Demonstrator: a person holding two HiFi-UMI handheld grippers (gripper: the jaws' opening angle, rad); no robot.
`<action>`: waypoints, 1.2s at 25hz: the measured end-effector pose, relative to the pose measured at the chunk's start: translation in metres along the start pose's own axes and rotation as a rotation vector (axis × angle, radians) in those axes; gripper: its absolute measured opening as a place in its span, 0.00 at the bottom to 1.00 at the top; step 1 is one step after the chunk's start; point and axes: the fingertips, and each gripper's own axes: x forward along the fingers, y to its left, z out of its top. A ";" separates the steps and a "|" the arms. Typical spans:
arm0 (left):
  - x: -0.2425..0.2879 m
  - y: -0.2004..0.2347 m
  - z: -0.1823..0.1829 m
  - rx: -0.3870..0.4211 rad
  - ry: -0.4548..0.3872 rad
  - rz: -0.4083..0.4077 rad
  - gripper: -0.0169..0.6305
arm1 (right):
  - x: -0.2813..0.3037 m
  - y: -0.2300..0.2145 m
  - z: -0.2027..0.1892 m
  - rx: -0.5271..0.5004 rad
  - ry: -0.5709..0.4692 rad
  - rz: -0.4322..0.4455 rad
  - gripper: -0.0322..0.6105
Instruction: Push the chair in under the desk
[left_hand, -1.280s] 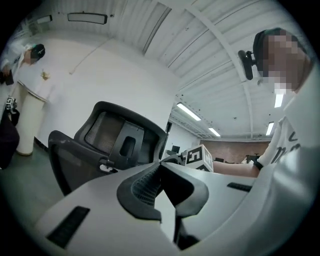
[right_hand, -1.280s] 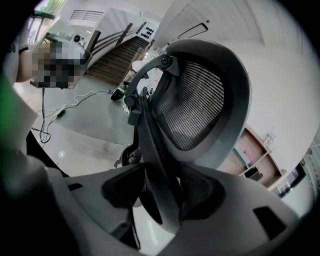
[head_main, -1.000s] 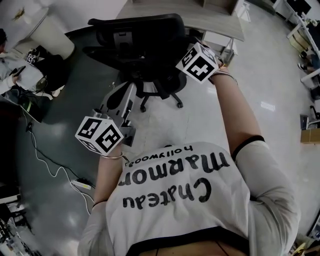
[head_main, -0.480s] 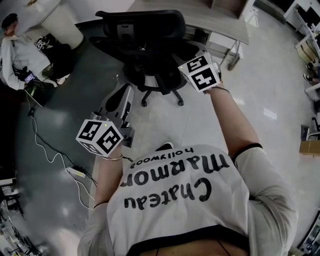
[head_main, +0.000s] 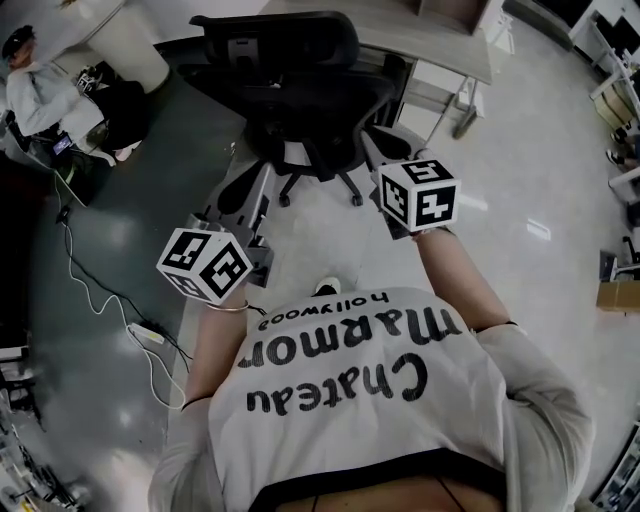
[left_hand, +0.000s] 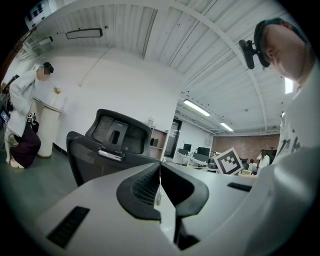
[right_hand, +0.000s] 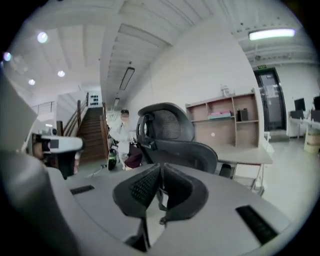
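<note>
The black mesh office chair (head_main: 290, 80) stands with its back toward me, its seat at the edge of the light wooden desk (head_main: 430, 45). My left gripper (head_main: 248, 190) points at the chair's left side, short of it, shut with nothing in it. My right gripper (head_main: 383, 148) is off the chair's right side, apart from it; its jaws have just been closing and stand shut on nothing. In the left gripper view the pads (left_hand: 145, 182) meet in front of the chair (left_hand: 115, 135). In the right gripper view the chair (right_hand: 170, 135) and desk (right_hand: 245, 155) lie beyond the gripper (right_hand: 161, 167).
A person in white (head_main: 40, 90) stands at the far left beside a round white pillar (head_main: 120, 40) and a black bag (head_main: 125, 115). A cable with a power strip (head_main: 140, 335) lies on the dark floor at left. Shelves (right_hand: 220, 115) line the wall behind the desk.
My right gripper has drawn back from the chair's right side toward me and rolled, showing other cube faces. The left gripper has shifted slightly.
</note>
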 end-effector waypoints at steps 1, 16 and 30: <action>0.000 -0.003 0.000 0.002 0.001 -0.004 0.05 | -0.007 0.002 0.002 0.053 -0.021 0.015 0.09; -0.010 -0.033 -0.009 0.117 0.015 0.020 0.05 | -0.056 0.024 0.016 -0.039 -0.106 0.095 0.06; -0.026 -0.047 -0.016 0.085 0.009 0.052 0.05 | -0.076 0.027 0.006 -0.074 -0.084 0.091 0.06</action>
